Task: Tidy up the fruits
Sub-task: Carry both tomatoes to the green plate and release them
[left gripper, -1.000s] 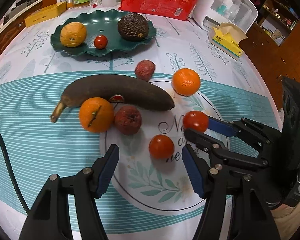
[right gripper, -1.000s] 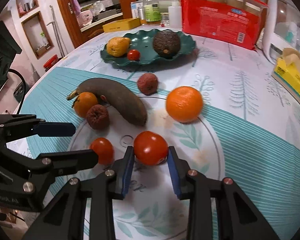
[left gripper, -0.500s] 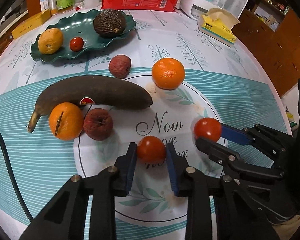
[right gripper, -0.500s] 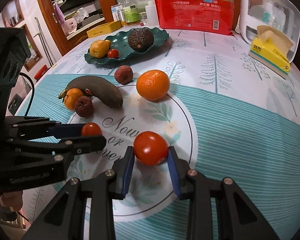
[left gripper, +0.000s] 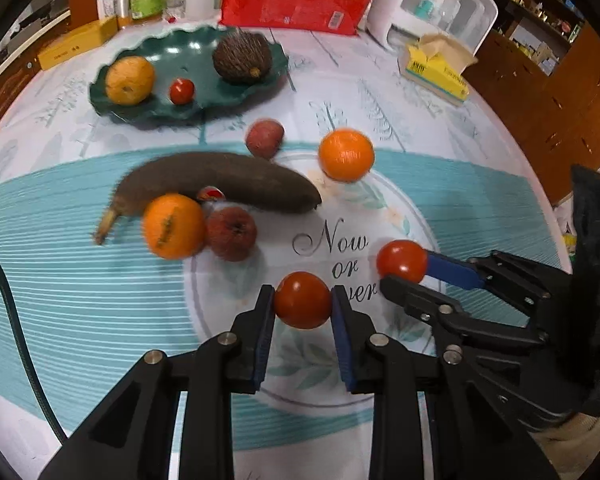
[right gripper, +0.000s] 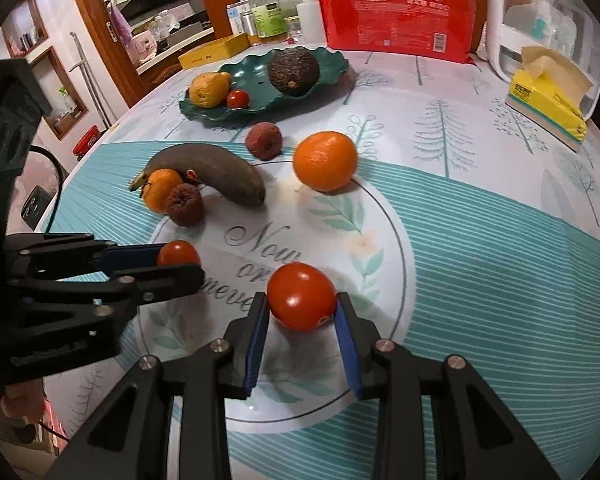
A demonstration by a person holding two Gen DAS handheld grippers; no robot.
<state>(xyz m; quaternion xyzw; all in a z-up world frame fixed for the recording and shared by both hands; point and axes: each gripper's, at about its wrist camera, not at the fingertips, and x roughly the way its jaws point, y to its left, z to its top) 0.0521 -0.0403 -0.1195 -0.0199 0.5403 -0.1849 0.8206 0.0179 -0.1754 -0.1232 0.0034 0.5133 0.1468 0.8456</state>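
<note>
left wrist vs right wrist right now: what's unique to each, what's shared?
Left wrist only: the open wooden shelving at far right.

Right wrist only: the person's hand under the left gripper, and the wooden cabinet with shelf clutter at upper left.

Both: each gripper shut on a tomato, left tomato, right tomato in the right gripper; green plate, banana.

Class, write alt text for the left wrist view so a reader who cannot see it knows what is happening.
The left gripper is shut on a red tomato above a patterned tablecloth. To its right, the right gripper holds a second tomato; beyond lie a dark banana, oranges, and a green plate of fruit.
</note>
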